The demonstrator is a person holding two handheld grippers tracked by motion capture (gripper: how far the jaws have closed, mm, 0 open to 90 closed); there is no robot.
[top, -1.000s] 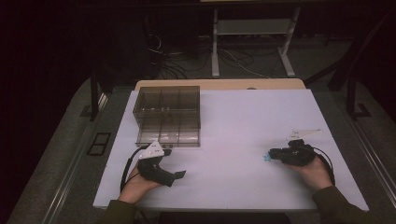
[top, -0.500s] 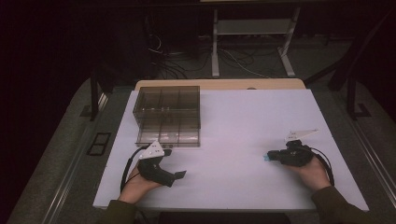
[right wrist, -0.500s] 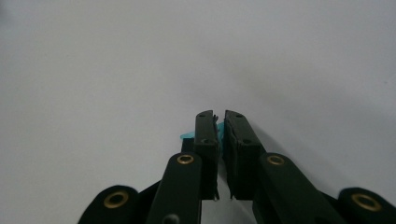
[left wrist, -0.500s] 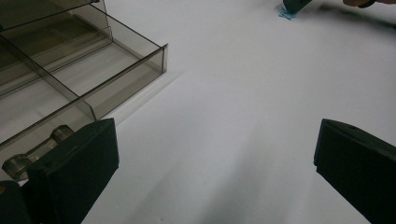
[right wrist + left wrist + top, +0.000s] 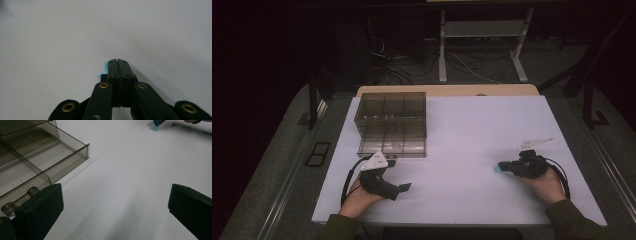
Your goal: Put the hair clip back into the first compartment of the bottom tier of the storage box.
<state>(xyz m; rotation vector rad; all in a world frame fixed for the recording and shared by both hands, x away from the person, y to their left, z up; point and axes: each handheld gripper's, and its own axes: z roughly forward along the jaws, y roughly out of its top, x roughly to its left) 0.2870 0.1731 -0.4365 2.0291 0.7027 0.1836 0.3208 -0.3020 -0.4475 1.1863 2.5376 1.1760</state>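
My right gripper (image 5: 507, 168) sits at the lower right of the high view, low over the white table (image 5: 482, 130), and its jaws are pressed together; in the right gripper view a thin sliver of turquoise (image 5: 105, 70) pokes out along their left edge, so I judge they are clamped on that small turquoise piece (image 5: 498, 170), though too little of it shows to say what it is. My left gripper (image 5: 398, 181) rests at the lower left with its jaws wide apart and nothing between them. The smoky clear compartment box (image 5: 392, 122) stands in the upper left part of the table, lid off or absent, and the cells I can see look empty. I take this as the carrying step: the piece is gripped and well apart from the box. Next I would need to lift it across to the left and set it over one cell before letting go
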